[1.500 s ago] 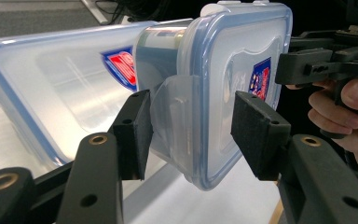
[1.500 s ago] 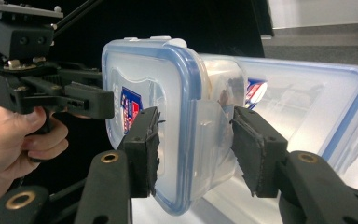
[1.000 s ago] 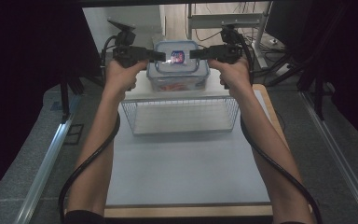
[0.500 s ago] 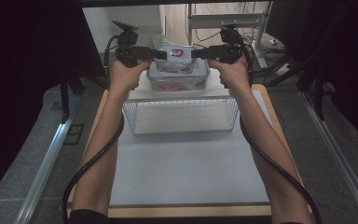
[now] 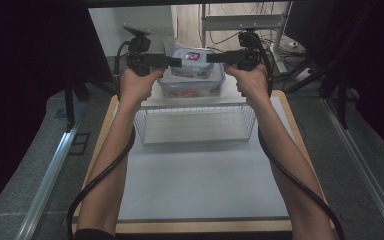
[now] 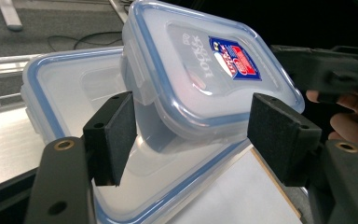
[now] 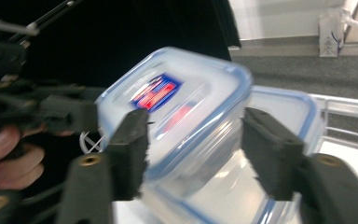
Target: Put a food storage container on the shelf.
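Small container [image 6: 205, 79]: a clear plastic box with a blue-rimmed snap lid and a red-and-blue label on top is sitting on the lid of a larger box, at the far end of the table between the two grippers. In the left gripper view it is lying askew across the larger lid.
Large container [image 5: 190, 85]: a bigger clear box with the same blue-edged lid is resting on a pale raised surface behind the basket; something reddish is showing through its wall in the high view, too dim to name.
Wire basket [image 5: 195, 125]: a white wire basket is standing just in front of the boxes on the white table [image 5: 200, 185]; nothing is lying in it.
Left gripper [image 6: 193, 133]: its jaws have just been opening and are standing apart on either side of the small container's near corner; the pads are not pressing on it.
Right gripper [image 7: 193, 151]: its jaws have also just been opening, with the small container's end between them and a gap showing at each pad; this view is blurred.
Hands: both forearms are reaching forward from the near edge, each hand gripping its tool with the jaws pointing inward and level, facing each other across the small container.
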Demonstrator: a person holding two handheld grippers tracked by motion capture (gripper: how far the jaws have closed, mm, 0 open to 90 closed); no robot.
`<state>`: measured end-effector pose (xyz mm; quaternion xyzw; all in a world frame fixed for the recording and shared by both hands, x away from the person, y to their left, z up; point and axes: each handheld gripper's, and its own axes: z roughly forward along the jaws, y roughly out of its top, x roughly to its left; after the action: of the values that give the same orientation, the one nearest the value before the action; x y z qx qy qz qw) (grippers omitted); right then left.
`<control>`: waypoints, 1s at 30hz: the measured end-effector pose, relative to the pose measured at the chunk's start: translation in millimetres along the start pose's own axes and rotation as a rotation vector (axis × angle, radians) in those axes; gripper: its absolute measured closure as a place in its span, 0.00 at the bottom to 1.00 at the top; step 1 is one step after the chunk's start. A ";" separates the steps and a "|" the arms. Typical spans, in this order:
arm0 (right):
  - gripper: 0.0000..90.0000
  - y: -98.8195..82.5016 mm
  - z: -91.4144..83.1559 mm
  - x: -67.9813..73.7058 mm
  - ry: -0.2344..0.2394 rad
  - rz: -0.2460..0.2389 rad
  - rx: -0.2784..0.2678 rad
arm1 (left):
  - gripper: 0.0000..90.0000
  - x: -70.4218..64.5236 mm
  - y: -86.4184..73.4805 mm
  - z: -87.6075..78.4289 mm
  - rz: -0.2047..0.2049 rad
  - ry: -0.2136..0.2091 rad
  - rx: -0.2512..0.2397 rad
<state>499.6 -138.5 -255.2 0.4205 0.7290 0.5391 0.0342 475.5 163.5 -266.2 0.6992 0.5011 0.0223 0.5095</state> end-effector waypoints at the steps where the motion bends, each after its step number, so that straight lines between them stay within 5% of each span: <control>1: 0.38 -3.3 -1.7 3.0 0.011 -0.018 0.002 | 0.36 1.0 -0.3 -0.6 0.001 -0.004 -0.001; 7: 0.39 -20.6 7.1 23.0 -0.081 -0.207 0.074 | 0.36 2.5 -3.3 1.5 -0.013 -0.038 -0.010; 14: 0.52 -25.1 10.7 18.7 -0.121 -0.239 0.085 | 0.36 -2.3 -8.6 -3.4 0.012 -0.042 -0.008; 19: 0.45 -47.6 -5.1 20.3 -0.111 -0.267 0.047 | 0.28 -21.4 -40.4 -23.4 0.162 0.000 -0.047; 20: 0.44 -57.7 -10.5 21.6 -0.110 -0.290 0.028 | 0.26 -21.4 -40.4 -23.4 0.162 0.000 -0.047; 21: 0.44 -57.7 -10.5 21.6 -0.110 -0.290 0.028 | 0.26 -27.2 -54.3 -28.7 0.209 0.011 -0.078; 22: 0.40 -82.8 -22.6 24.4 -0.117 -0.333 0.025 | 0.22 -33.5 -79.5 -35.8 0.290 0.054 -0.102; 24: 0.37 -104.8 -31.4 25.6 -0.110 -0.350 0.028 | 0.18 -36.8 -103.5 -39.0 0.344 0.071 -0.101; 25: 0.34 -117.5 -35.6 25.0 -0.104 -0.361 0.036 | 0.16 -36.8 -103.5 -39.0 0.344 0.071 -0.101; 26: 0.31 -134.2 -40.4 23.5 -0.109 -0.375 0.049 | 0.13 -38.3 -135.0 -39.8 0.391 0.082 -0.110; 30: 0.19 -189.1 -54.9 10.9 -0.109 -0.392 0.066 | 0.06 -28.9 -208.1 -33.4 0.434 0.136 -0.101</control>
<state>355.9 -185.3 -382.1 0.3000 0.8113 0.4742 0.1640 302.0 161.2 -389.2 0.7610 0.3706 0.2034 0.4921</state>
